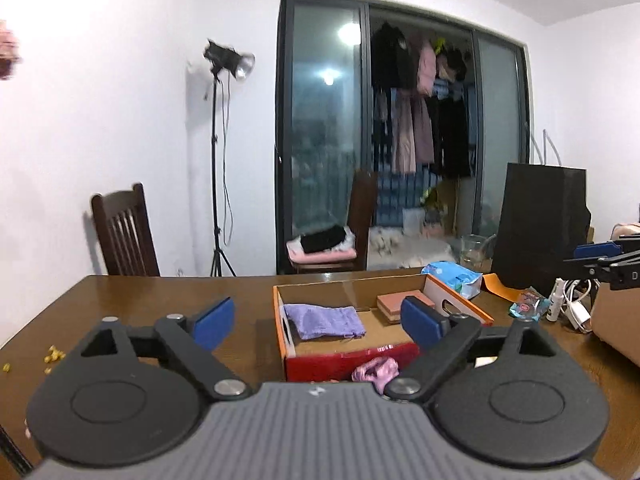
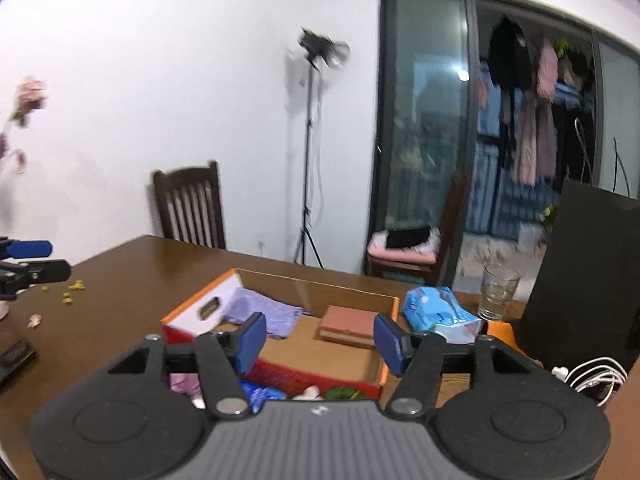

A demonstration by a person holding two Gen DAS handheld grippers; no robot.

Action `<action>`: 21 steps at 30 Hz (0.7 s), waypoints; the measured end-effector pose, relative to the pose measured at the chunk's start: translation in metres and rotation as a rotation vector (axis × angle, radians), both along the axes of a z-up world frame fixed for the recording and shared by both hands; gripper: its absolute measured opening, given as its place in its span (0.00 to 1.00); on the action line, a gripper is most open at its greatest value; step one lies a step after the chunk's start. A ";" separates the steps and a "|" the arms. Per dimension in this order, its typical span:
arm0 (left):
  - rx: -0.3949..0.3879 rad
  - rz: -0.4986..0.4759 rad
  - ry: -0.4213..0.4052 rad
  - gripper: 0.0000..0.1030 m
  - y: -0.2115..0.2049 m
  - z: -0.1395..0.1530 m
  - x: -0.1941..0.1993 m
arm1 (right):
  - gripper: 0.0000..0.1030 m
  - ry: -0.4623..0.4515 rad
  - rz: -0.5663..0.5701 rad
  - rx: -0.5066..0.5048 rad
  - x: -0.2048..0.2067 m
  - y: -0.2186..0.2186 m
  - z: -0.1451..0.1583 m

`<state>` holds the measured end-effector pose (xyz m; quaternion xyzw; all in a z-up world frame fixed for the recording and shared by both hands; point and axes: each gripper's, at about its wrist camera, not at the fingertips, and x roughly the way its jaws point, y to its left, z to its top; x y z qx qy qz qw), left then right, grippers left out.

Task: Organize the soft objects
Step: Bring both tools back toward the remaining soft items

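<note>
Pink fabric scrap (image 1: 376, 370) loose before shoebox (image 1: 348, 354), awaiting pickup. Left gripper (image 1: 316, 322) spread wide, empty; right gripper (image 2: 320, 338) parted, empty. Purple cloth (image 1: 324, 321), pink sponge (image 1: 400, 304) boxed already, likely sorted.

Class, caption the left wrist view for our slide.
Open left gripper hovers before a cardboard box holding a purple cloth.

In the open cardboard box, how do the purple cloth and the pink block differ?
The purple cloth is lilac, thin and limp, lying flat and rumpled at the left end of the box; the pink block is salmon, thick and straight-edged, keeping a rectangular shape at the right end. The cloth spreads over more of the floor than the block. Both rest on the box floor, untouched by either gripper.
</note>
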<state>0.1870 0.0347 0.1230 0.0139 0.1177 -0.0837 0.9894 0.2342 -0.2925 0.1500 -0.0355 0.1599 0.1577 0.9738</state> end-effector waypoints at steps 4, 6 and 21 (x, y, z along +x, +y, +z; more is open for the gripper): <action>-0.018 0.045 -0.047 0.94 0.001 -0.026 -0.048 | 0.62 -0.053 0.030 0.016 -0.050 0.008 -0.026; -0.038 0.049 -0.049 0.97 0.000 -0.042 -0.071 | 0.68 -0.075 0.028 0.011 -0.074 0.014 -0.041; -0.034 0.019 -0.001 0.97 -0.010 -0.080 -0.119 | 0.70 0.011 -0.062 0.105 -0.151 0.026 -0.125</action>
